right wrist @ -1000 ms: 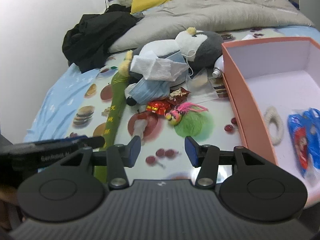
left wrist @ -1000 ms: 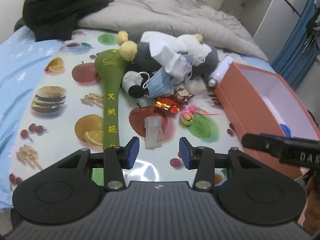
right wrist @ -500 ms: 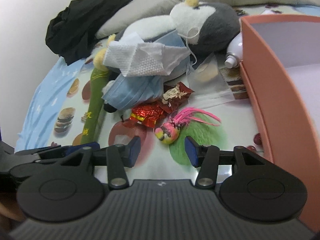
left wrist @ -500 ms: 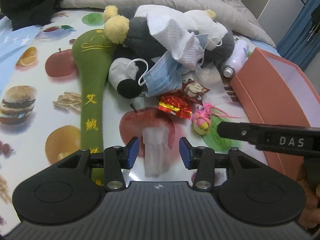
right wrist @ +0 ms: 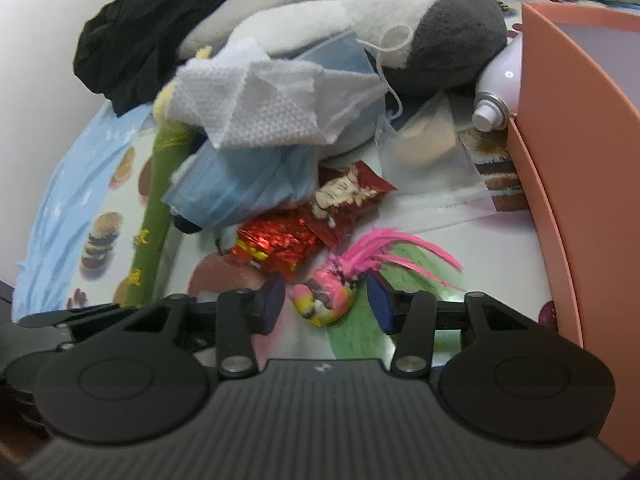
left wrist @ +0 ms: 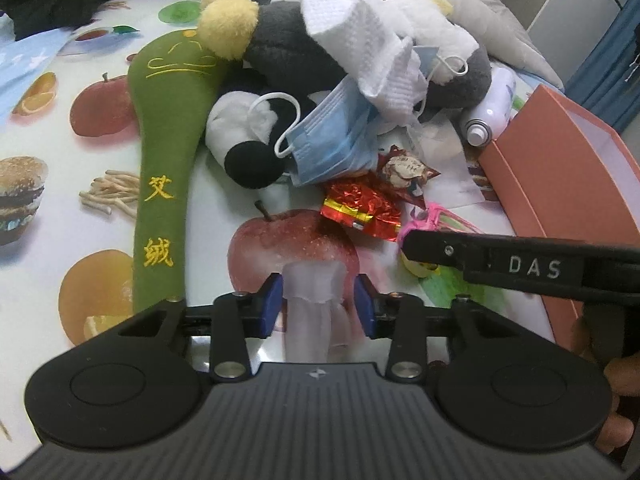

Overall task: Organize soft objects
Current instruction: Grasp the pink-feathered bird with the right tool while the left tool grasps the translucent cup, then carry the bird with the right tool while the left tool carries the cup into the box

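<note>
The left tool (left wrist: 318, 304) was partly open and closing, its two blue pads on either side of a translucent whitish soft piece (left wrist: 312, 300) that lay on the fruit-printed cloth (left wrist: 52, 184) over a printed apple; the left pad looked to be at the piece's edge, while a narrow gap showed on the right, so no firm grip could be read. The right tool (right wrist: 326, 304) was likewise partly open and closing around a small pink-feathered toy (right wrist: 324, 298), with a clear gap on both sides of it and the pink feathers fanning out beyond the right pad. Ahead of both tools lay a crowded heap: a red foil wrapper (left wrist: 360, 212) and a small printed snack packet (left wrist: 406, 170) touching each other, a blue face mask (left wrist: 328, 144), a white textured cloth (left wrist: 360, 52) draped over a grey and white plush toy (left wrist: 448, 52), and a long green embroidered cushion (left wrist: 164, 184) running along the left side of the heap. A white spray bottle (left wrist: 490, 114) lay against the wall of the orange box (right wrist: 568, 152), which closed off the right side, near the right tool. A clear plastic bag (right wrist: 432, 160) lay flat between the heap and the box. The open room was mostly on the left, where the printed cloth was bare beyond the green cushion, up to a dark garment (right wrist: 132, 44) at the far end.
</note>
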### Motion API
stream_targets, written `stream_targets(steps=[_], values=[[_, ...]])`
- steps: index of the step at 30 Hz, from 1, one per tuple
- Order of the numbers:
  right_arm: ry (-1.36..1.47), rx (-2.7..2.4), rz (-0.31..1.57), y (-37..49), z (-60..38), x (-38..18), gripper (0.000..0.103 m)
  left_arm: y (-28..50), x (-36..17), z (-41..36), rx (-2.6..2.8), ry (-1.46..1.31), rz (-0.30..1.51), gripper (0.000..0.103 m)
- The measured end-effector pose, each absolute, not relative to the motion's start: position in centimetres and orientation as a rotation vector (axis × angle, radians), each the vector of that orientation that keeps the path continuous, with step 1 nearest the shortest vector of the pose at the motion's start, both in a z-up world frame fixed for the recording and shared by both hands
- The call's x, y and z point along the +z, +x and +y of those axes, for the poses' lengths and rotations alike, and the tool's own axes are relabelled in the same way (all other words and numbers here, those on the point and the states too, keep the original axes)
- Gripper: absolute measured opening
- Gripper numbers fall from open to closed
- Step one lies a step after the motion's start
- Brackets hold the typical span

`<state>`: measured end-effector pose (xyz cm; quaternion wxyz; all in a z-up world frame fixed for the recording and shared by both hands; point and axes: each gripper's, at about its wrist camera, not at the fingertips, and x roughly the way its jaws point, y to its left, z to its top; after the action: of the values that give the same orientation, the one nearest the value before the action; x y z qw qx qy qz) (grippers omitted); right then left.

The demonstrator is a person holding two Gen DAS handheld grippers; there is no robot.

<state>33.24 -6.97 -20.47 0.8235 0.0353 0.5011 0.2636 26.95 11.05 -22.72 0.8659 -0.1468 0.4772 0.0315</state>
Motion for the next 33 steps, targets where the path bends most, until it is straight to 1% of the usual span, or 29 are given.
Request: stream_targets(steps=[1, 2, 4, 15, 33], values=[[0.069, 0.568, 1.065, 33.1, -7.0, -20.5, 0.039, 26.9, -22.7, 11.1, 0.071, -0.303, 0.997, 0.037], [0.070, 0.579, 1.063, 33.0, -7.0, -20.5, 0.036, 26.8, -22.7, 11.2, 0.070, -0.307, 0.993, 0.036], [0.057, 0.585, 1.057, 32.5, -7.0, -20.3, 0.035, 26.6, -22.5, 11.4, 0.070, -0.321, 0.989, 0.034], [0.025, 0.565, 1.024, 29.8, -8.5, -17.9, 0.034, 24.3, -19.7, 10.8, 0.062, -0.334, 0.942, 0.033], [0.040, 0.534, 0.932, 21.0, -13.1, -12.2, 0.034, 17.0, -12.8, 7.5, 0.005, -0.345, 0.833, 0.033]])
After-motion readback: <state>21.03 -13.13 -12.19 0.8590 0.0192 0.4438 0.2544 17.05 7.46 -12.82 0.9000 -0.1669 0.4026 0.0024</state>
